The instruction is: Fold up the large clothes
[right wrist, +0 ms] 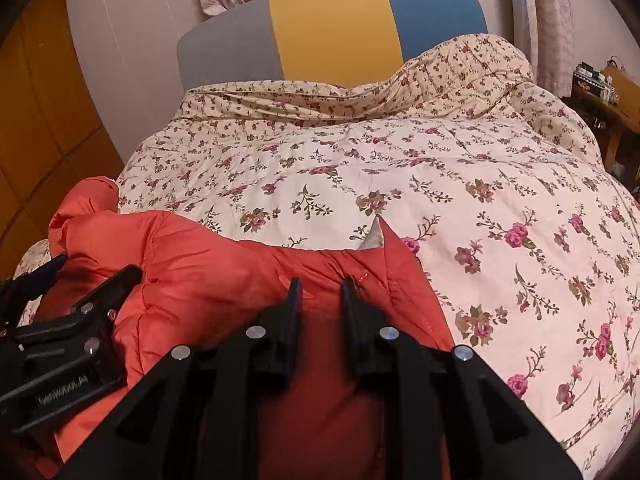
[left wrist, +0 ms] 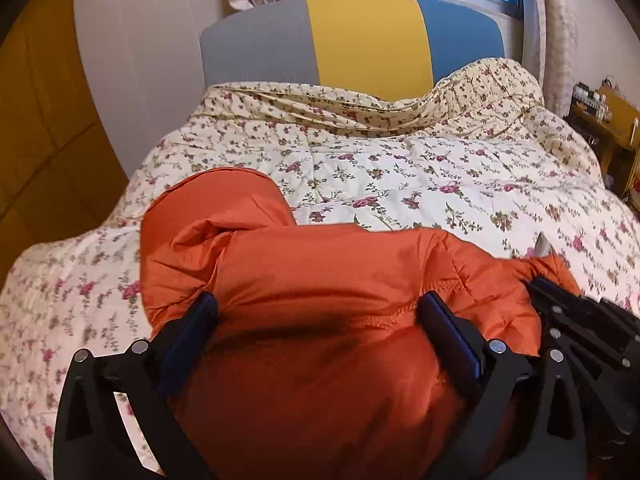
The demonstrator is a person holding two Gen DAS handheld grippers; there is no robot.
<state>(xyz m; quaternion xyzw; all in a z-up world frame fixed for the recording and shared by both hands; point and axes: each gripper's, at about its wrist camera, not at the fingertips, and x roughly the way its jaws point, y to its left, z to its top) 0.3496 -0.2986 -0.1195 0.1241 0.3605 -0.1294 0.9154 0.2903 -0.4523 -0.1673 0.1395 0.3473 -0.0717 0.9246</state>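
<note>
A puffy orange jacket (left wrist: 320, 264) lies bunched on the near end of the bed, a grey lining corner (right wrist: 374, 236) poking up at its far edge. My left gripper (left wrist: 318, 312) is open wide, one finger on either side of a thick fold of the jacket, and its pads do not press on it. In the right wrist view the left gripper (right wrist: 96, 270) shows at the left over the same jacket (right wrist: 224, 272). My right gripper (right wrist: 322, 292) is nearly closed, pinching a seam of orange fabric between its fingers. It also shows in the left wrist view as the right gripper (left wrist: 540, 286), close beside my left one.
A cream floral quilt (left wrist: 400, 168) covers the bed (right wrist: 480, 184) and is heaped at the far right. Behind it stands a grey, yellow and blue headboard (left wrist: 360, 40), with a window and curtains above. A wooden bedside table (left wrist: 608, 120) is at the right and yellow cupboard doors (left wrist: 40, 120) at the left.
</note>
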